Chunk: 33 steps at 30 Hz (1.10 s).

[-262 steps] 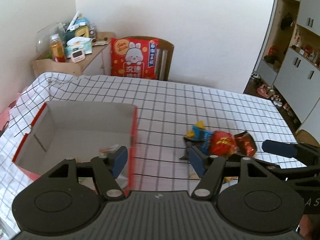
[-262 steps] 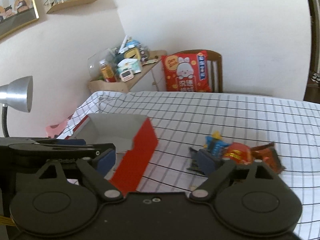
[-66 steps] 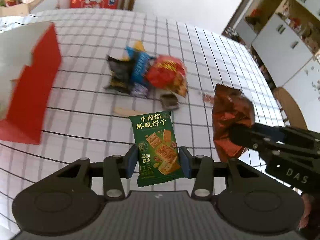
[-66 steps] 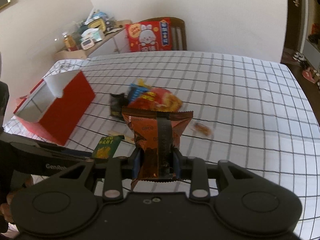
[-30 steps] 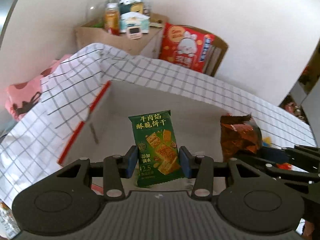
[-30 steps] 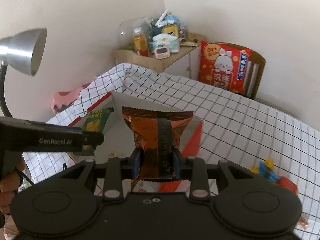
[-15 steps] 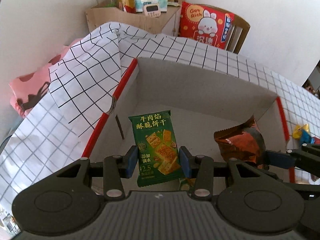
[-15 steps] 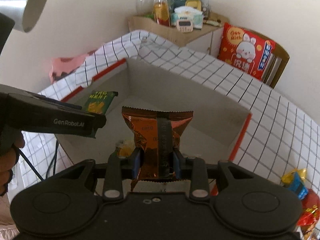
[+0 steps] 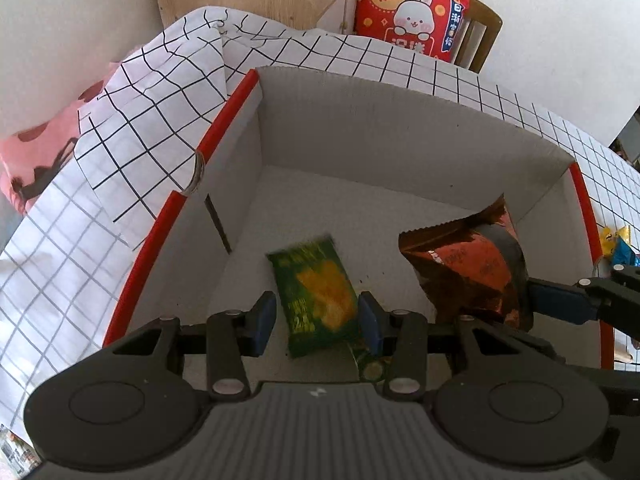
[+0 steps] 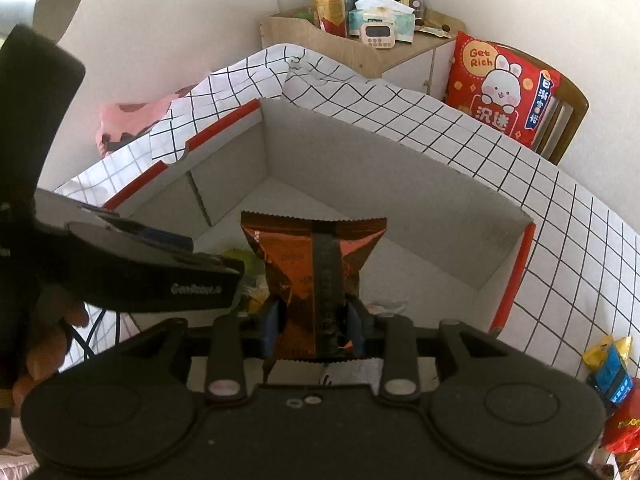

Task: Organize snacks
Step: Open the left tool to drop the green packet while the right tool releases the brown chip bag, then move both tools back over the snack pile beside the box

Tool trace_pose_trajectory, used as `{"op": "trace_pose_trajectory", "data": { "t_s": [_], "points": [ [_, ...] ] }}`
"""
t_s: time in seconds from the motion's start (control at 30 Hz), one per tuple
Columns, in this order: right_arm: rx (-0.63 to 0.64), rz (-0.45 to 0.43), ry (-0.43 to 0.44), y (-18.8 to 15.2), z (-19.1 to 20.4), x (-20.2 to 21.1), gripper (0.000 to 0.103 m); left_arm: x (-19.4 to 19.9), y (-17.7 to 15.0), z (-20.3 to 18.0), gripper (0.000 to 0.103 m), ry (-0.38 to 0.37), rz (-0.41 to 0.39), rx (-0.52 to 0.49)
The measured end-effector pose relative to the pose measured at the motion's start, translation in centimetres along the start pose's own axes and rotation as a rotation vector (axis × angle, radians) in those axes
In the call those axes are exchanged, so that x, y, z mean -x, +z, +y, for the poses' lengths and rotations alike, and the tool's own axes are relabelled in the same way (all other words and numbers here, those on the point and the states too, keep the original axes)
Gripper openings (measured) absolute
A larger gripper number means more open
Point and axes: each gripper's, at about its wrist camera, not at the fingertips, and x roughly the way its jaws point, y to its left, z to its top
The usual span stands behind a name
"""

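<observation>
Both grippers hang over the open red-and-white cardboard box (image 9: 400, 128). My left gripper (image 9: 317, 322) has its jaws apart; the green cracker packet (image 9: 316, 296) is blurred and loose between them, dropping toward the box floor. My right gripper (image 10: 314, 326) is shut on a brown-orange snack bag (image 10: 316, 264), held upright above the box (image 10: 360, 160). That bag also shows in the left wrist view (image 9: 468, 268), at the right inside the box. The left gripper's body (image 10: 160, 276) crosses the right wrist view at the left.
More snacks lie on the checked tablecloth (image 10: 560, 220) right of the box: a blue-yellow packet (image 10: 610, 368) and a red one (image 10: 624, 428). A chair with a red rabbit cushion (image 9: 412, 20) and a cluttered wooden shelf (image 10: 360, 40) stand behind the table.
My left gripper has opened and let go of the green cracker packet, which now tilts and falls into the box. Both grippers have moved lower over the box. The right grip is unchanged.
</observation>
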Motion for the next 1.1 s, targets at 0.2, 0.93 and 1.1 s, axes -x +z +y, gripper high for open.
{"op": "trace_pose_trajectory", "data": {
  "t_s": [0.2, 0.93, 1.1],
  "points": [
    [-0.013, 0.011, 0.001, -0.1, -0.2, -0.1, 0.040, 0.4, -0.3, 0.1, 0.044, -0.007, -0.004, 0.007],
    [-0.113, -0.138, 0.065, -1.7, -2.7, 7.6, 0.074, 7.1, -2.1, -1.8, 0.056, -0.051, -0.148, -0.012],
    [-0.138, -0.183, 0.079, -2.5, -3.6, 10.0, 0.081, 9.3, -2.6, -3.7, 0.057, -0.073, -0.183, -0.024]
  ]
}}
